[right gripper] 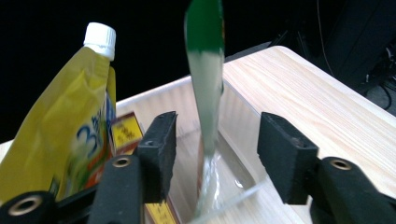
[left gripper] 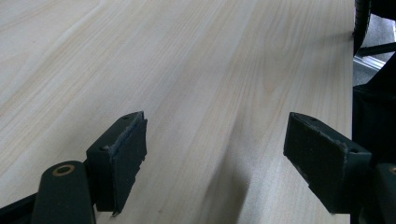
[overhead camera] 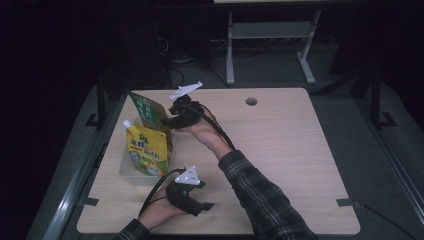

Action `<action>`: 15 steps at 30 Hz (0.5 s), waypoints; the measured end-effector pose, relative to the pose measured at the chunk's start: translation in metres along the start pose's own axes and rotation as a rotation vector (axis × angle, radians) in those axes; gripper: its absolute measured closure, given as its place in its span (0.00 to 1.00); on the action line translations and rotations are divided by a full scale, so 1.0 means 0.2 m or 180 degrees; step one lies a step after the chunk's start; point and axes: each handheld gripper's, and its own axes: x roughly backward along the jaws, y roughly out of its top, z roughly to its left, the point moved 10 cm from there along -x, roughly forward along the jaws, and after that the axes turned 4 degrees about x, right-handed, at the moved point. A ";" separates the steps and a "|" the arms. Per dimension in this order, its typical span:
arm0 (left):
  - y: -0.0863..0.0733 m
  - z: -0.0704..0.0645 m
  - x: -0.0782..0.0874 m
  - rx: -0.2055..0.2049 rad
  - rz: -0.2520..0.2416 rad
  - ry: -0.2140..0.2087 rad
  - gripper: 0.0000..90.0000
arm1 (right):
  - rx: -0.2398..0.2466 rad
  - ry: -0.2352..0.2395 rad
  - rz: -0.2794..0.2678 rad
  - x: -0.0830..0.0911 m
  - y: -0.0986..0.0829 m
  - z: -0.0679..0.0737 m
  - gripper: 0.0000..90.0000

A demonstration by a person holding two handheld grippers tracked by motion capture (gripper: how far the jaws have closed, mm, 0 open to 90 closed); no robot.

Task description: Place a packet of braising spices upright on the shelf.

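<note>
A green pouch (overhead camera: 147, 111) stands edge-on in a clear container (overhead camera: 131, 172) at the table's left side. In front of it leans a yellow pouch (overhead camera: 145, 147) with a white cap (right gripper: 99, 39). My right gripper (overhead camera: 168, 119) reaches across to the green pouch (right gripper: 205, 70). In the right gripper view my right gripper (right gripper: 217, 135) is open, one jaw on each side of the pouch with a gap on both sides. The yellow pouch (right gripper: 65, 135) lies to the left of the jaws. My left gripper (overhead camera: 206, 205) rests near the table's front edge. It is open over bare wood (left gripper: 215, 140).
The wooden table (overhead camera: 280, 150) has a round cable hole (overhead camera: 251, 101) near its far edge. The container's clear wall (right gripper: 238, 116) rises behind the right jaws. A grey desk frame (overhead camera: 230, 55) stands on the dark floor beyond the table.
</note>
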 end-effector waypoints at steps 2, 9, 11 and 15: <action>-0.01 0.01 0.01 -0.0053 0.0041 0.0011 0.23 | -0.0028 -0.0022 -0.0010 0.06 -0.03 -0.01 0.48; 0.01 0.00 0.01 -0.0023 -0.0026 0.0032 0.23 | -0.0007 -0.0083 -0.0002 0.25 -0.17 -0.05 0.40; 0.01 0.00 0.02 -0.0054 -0.0013 0.0043 0.23 | -0.0011 -0.0105 -0.0001 0.30 -0.21 -0.07 0.37; 0.00 0.00 0.03 -0.0040 -0.0036 0.0026 0.23 | -0.0067 -0.0144 -0.0005 0.40 -0.32 -0.09 0.34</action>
